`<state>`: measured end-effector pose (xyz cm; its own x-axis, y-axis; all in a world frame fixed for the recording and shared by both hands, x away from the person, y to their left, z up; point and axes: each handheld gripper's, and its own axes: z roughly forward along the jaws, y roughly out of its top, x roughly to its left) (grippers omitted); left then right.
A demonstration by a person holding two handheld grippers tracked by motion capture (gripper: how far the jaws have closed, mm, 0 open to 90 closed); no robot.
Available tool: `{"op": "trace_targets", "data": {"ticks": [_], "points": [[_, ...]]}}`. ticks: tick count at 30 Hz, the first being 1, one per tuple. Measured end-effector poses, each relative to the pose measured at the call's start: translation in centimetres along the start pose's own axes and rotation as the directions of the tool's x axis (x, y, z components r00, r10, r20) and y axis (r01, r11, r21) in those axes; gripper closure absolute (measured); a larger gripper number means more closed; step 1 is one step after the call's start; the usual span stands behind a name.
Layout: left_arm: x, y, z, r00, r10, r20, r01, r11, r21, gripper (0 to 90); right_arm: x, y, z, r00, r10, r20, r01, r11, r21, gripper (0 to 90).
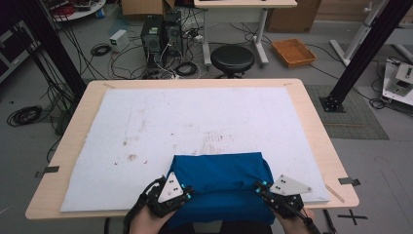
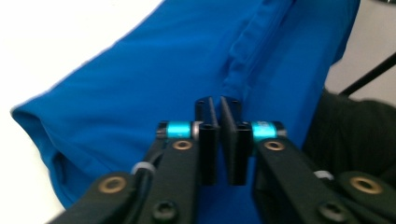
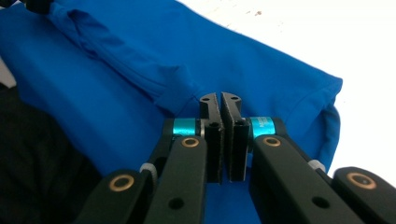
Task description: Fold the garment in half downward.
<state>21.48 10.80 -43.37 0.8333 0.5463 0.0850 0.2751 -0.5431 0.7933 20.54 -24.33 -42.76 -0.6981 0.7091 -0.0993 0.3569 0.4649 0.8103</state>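
Blue cloth lies folded at the surface's near edge, hanging over it. Left tongs and right tongs flank the cloth, jaws together; whether they pinch fabric, I cannot tell.

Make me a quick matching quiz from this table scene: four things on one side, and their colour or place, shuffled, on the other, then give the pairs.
Things:
1. folded cloth
2. stool
3. tray
4. table cover

Descriptions:
A. orange, on the floor
B. white and stained
C. blue, at the table's near edge
D. black, round, beyond the table

Pairs: 1-C, 2-D, 3-A, 4-B
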Motion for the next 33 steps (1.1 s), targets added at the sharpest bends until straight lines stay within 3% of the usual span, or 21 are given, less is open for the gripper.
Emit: {"op": "trace_targets", "data": {"ticks": [5,7,8,9,11,12,14,15,16,17,18,20,21,22,23,24,25,26,27,29,33], "points": [[0.8,0.3,-0.8,0.9984,-0.053,-0.022,0.052,0.9977,-0.044,57.7,-0.7,0.6,-0.9,0.9997,0.015,0.02,-0.015,0.999,-0.033,76.5],[2.7,1.1,-0.9,0.9918,-0.109,-0.066,0.104,0.991,-0.085,55.6,-2.2,1.3,-0.8,0.9974,0.057,0.043,-0.055,0.997,-0.049,72.5],[2.7,1.1,-0.9,0.9918,-0.109,-0.066,0.104,0.991,-0.085,54.3,-3.1,1.6,-0.5,0.9942,0.094,0.051,-0.092,0.994,-0.057,69.0],[4.7,1.5,-0.5,0.979,-0.187,-0.08,0.179,0.9785,-0.103,54.3,-4.1,2.0,-0.1,0.9903,0.126,0.059,-0.122,0.99,-0.065,68.9],[6.7,1.8,0.3,0.963,-0.246,-0.111,0.236,0.9673,-0.093,52.8,-6.0,2.7,1.1,0.9815,0.17,0.087,-0.165,0.984,-0.068,64.0],[7.8,1.8,0.8,0.9537,-0.275,-0.12,0.267,0.9602,-0.082,52.9,-6.9,3.0,1.8,0.9732,0.205,0.104,-0.198,0.978,-0.071,62.3],[9.7,1.6,1.7,0.9273,-0.354,-0.121,0.347,0.9346,-0.079,52.7,-8.7,3.1,3.4,0.9559,0.276,0.1,-0.272,0.961,-0.058,60.9],[9.7,1.6,1.7,0.9273,-0.354,-0.121,0.347,0.9346,-0.079,52.5,-9.3,3.1,4.2,0.9438,0.318,0.09,-0.314,0.948,-0.051,60.7],[10.5,1.4,2.1,0.9127,-0.39,-0.122,0.383,0.9206,-0.074,50.6,-9.8,3.1,5.0,0.9357,0.343,0.083,-0.342,0.939,-0.03,60.0],[11.5,1.0,3.1,0.8893,-0.437,-0.135,0.436,0.899,-0.036,49.9,-10.2,2.9,5.6,0.9302,0.358,0.081,-0.358,0.934,-0.012,59.8],[11.8,0.8,3.4,0.8822,-0.449,-0.143,0.45,0.8926,-0.021,49.9,-10.4,2.8,6.2,0.9258,0.37,0.079,-0.372,0.928,0.007,59.5],[12.0,0.5,3.9,0.881,-0.449,-0.15,0.457,0.8891,0.025,50.4,-10.7,2.4,7.1,0.9177,0.389,0.082,-0.394,0.918,0.056,59.6],[12.0,0.5,3.9,0.881,-0.449,-0.15,0.457,0.8891,0.025,51.5,-10.7,2.4,7.1,0.9177,0.389,0.082,-0.394,0.918,0.056,59.6],[11.9,0.2,3.9,0.883,-0.443,-0.154,0.451,0.8922,0.019,54.0,-11.0,1.9,7.7,0.9127,0.403,0.07,-0.408,0.908,0.094,63.7],[12.0,0.2,3.8,0.887,-0.443,-0.131,0.45,0.8927,0.028,62.4,-11.1,1.7,7.8,0.9118,0.408,0.043,-0.411,0.906,0.099,70.4],[11.9,0.1,3.8,0.8863,-0.449,-0.113,0.455,0.8902,0.029,71.0,-11.1,1.7,7.7,0.9101,0.414,0.018,-0.414,0.905,0.1,77.2],[11.9,0.1,3.8,0.8863,-0.449,-0.113,0.455,0.8902,0.029,76.3,-11.0,1.8,7.7,0.9192,0.394,0.011,-0.393,0.914,0.099,82.8],[11.5,0.3,3.7,0.9062,-0.408,-0.112,0.414,0.9098,0.033,81.1,-10.7,1.9,7.6,0.9257,0.378,0.009,-0.377,0.92,0.103,85.4],[11.2,0.3,3.7,0.912,-0.392,-0.122,0.398,0.9167,0.034,83.3,-10.5,2.0,7.5,0.9332,0.359,0.011,-0.358,0.928,0.104,86.3],[11.1,0.4,3.7,0.9146,-0.386,-0.12,0.393,0.9191,0.035,84.5,-10.4,2.0,7.4,0.9371,0.349,0.011,-0.348,0.932,0.102,86.8],[11.6,0.3,3.4,0.9151,-0.388,-0.108,0.391,0.9202,0.007,85.2,-11.0,1.9,7.0,0.932,0.362,0.004,-0.362,0.93,0.065,87.3]]}}
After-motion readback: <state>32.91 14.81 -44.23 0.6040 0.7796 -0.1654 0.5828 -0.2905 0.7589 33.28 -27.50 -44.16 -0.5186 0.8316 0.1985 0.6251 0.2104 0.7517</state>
